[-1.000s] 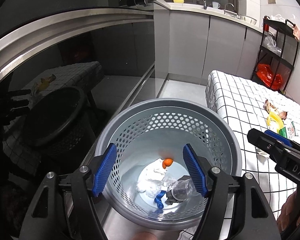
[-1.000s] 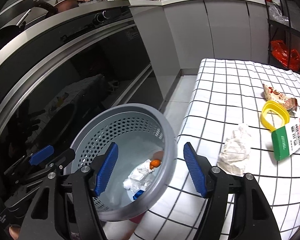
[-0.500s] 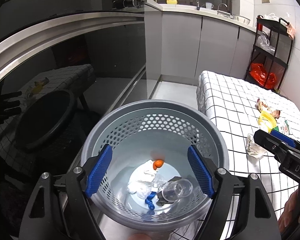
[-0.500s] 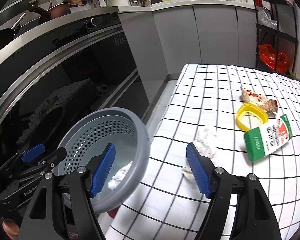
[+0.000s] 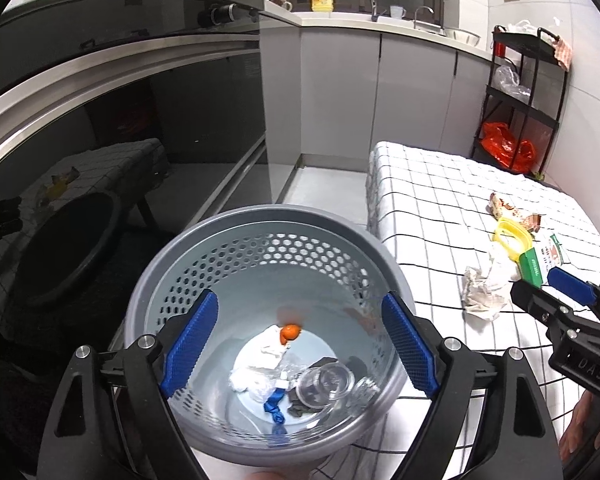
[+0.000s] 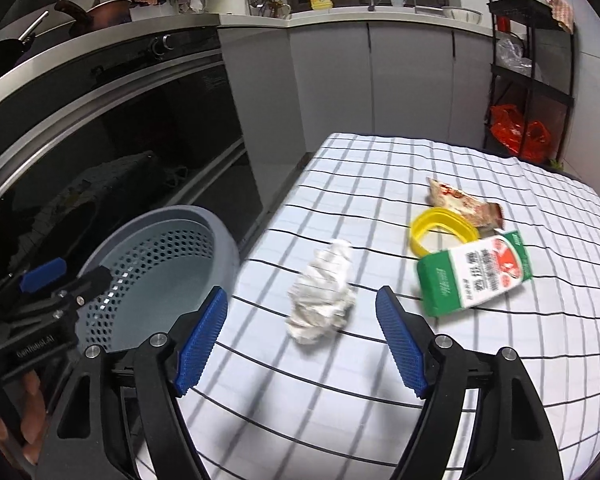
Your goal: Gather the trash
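A grey perforated trash basket (image 5: 204, 280) stands beside the table; it also shows in the right wrist view (image 6: 220, 236). It holds white paper (image 5: 260, 356), an orange bit (image 5: 290, 332), a clear cup (image 5: 326, 384) and a blue piece (image 5: 274, 404). My left gripper (image 5: 300, 348) is open and empty above the basket. My right gripper (image 6: 300, 340) is open and empty over the checked tablecloth, just short of a crumpled white paper ball (image 6: 322, 300). Behind the ball lie a green-and-white carton (image 6: 474, 274), a yellow ring lid (image 6: 444, 234) and a snack wrapper (image 6: 464, 202).
The table with the checked cloth (image 6: 380, 380) fills the right side. A dark glossy oven front (image 6: 120, 152) runs along the left. Grey cabinets (image 6: 400, 80) stand behind, and a black shelf rack (image 6: 532, 80) with a red bag stands at the far right.
My right gripper has swung right from over the basket to over the table, and the paper ball now sits between its fingers. My left gripper has drawn back slightly from the basket.
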Motion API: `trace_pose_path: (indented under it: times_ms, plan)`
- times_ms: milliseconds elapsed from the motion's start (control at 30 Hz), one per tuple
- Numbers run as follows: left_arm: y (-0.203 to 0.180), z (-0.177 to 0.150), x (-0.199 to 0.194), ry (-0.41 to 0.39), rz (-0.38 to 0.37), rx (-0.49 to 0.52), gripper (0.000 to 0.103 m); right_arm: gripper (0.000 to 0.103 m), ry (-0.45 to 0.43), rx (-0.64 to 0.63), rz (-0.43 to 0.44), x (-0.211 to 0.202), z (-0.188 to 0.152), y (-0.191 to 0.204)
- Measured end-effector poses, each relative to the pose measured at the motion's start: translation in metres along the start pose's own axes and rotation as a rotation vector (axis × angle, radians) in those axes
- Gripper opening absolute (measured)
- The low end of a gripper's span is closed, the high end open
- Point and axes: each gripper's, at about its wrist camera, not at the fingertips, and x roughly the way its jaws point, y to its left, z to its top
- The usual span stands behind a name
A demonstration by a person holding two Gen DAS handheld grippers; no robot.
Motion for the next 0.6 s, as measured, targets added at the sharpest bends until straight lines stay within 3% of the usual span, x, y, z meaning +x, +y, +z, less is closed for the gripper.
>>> trace_pose_path:
  times_ms: [600]
  plan:
    - [-0.063,-0.003,0.006,-0.019,-0.056,0.088,0.087,0.076,-0.012,0.07,-0.118,-0.017,-0.016,-0.068]
